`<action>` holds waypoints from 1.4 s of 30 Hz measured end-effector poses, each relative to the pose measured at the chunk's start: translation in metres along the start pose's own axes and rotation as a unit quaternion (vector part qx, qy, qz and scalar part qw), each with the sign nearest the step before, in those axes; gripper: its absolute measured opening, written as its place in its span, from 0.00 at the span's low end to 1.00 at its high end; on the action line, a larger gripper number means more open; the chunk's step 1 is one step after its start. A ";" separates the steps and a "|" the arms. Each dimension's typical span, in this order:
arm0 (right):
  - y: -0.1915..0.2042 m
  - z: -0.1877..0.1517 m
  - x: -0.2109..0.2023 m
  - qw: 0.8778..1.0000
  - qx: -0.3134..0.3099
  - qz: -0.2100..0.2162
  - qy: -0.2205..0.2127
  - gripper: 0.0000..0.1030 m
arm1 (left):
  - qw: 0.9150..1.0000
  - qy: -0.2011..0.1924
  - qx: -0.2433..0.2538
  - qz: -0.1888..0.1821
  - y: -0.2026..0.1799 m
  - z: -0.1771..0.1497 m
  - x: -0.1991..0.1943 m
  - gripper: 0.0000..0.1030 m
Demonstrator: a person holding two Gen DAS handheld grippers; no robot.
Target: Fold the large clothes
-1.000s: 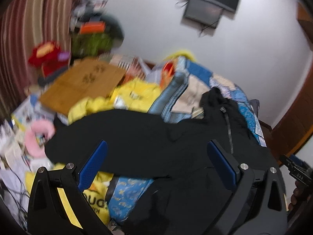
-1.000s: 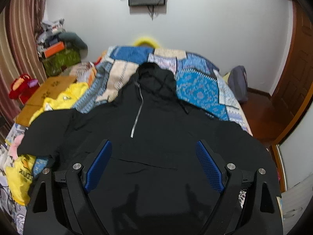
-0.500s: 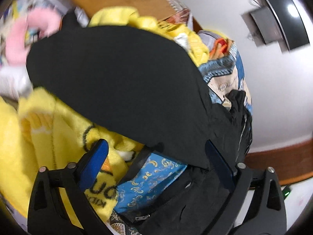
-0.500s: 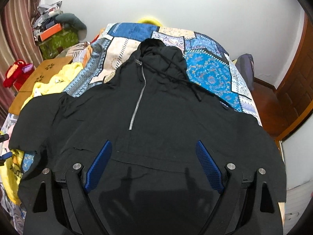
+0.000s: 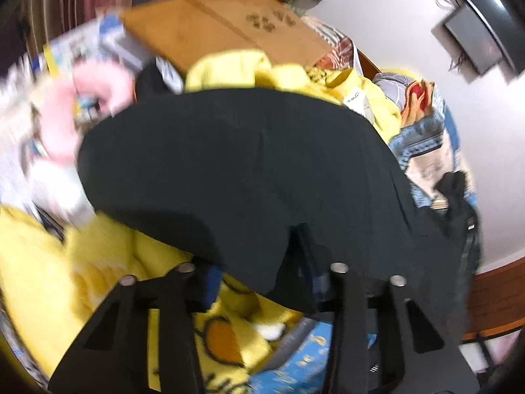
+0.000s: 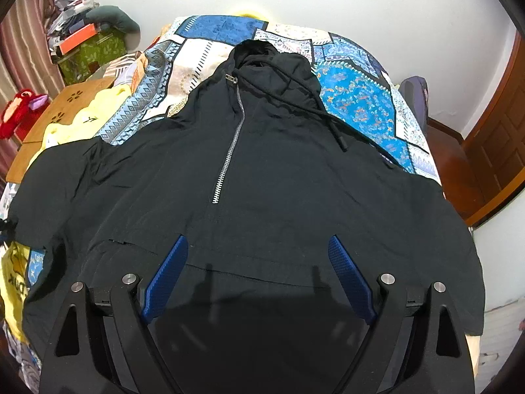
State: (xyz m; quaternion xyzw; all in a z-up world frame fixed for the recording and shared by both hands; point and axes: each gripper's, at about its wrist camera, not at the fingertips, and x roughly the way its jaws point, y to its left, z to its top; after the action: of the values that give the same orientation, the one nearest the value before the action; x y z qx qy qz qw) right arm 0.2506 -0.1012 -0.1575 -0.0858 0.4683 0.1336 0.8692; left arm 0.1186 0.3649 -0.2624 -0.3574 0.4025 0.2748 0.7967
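A black hooded pullover [image 6: 262, 177] with a short silver zip lies spread face up on the patchwork bed, hood at the far end. My right gripper [image 6: 257, 272] hovers open and empty over its lower front. In the left wrist view my left gripper [image 5: 262, 282] has narrowed around the hem of the pullover's left sleeve [image 5: 236, 170]; black cloth covers the fingertips. The view is blurred, and I cannot tell whether the jaws are fully closed on the cloth.
A yellow duck-print blanket [image 5: 98, 272] lies under the sleeve at the bed's left edge. A wooden board [image 5: 226, 29], a pink plush [image 5: 85, 95] and clutter sit beyond it. A red toy [image 6: 19, 111] and boxes stand at left; a wooden door [image 6: 495, 151] at right.
My left gripper dropped to the sleeve hem and its jaws narrowed around the cloth. My right gripper moved forward and tilted down over the pullover, staying open.
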 end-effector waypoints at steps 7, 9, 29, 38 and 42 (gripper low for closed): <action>-0.004 0.002 -0.017 1.000 -0.005 0.005 -0.017 0.83 | 0.994 -0.068 0.079 0.029 -0.048 0.018 -0.032 0.15; -0.006 0.002 -0.023 1.000 -0.007 0.005 -0.022 0.83 | 0.992 -0.079 0.092 0.016 -0.064 0.027 -0.043 0.13; -0.073 -0.013 -0.051 0.999 0.024 -0.010 -0.044 0.83 | 0.920 -0.063 0.347 -0.173 -0.335 -0.053 -0.077 0.06; -0.091 -0.032 -0.042 0.999 0.035 -0.010 -0.021 0.83 | 0.883 0.071 0.437 -0.159 -0.377 -0.155 -0.010 0.06; -0.089 -0.039 -0.038 0.999 0.042 0.004 -0.010 0.83 | 0.870 0.091 0.463 -0.142 -0.372 -0.184 0.001 0.06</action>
State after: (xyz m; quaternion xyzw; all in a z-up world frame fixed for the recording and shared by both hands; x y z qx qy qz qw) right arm 0.2277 -0.2018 -0.1446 -0.0464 0.4650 0.1184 0.8761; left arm 0.3075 -0.0016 -0.2107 -0.0240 0.4987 -0.0932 0.8614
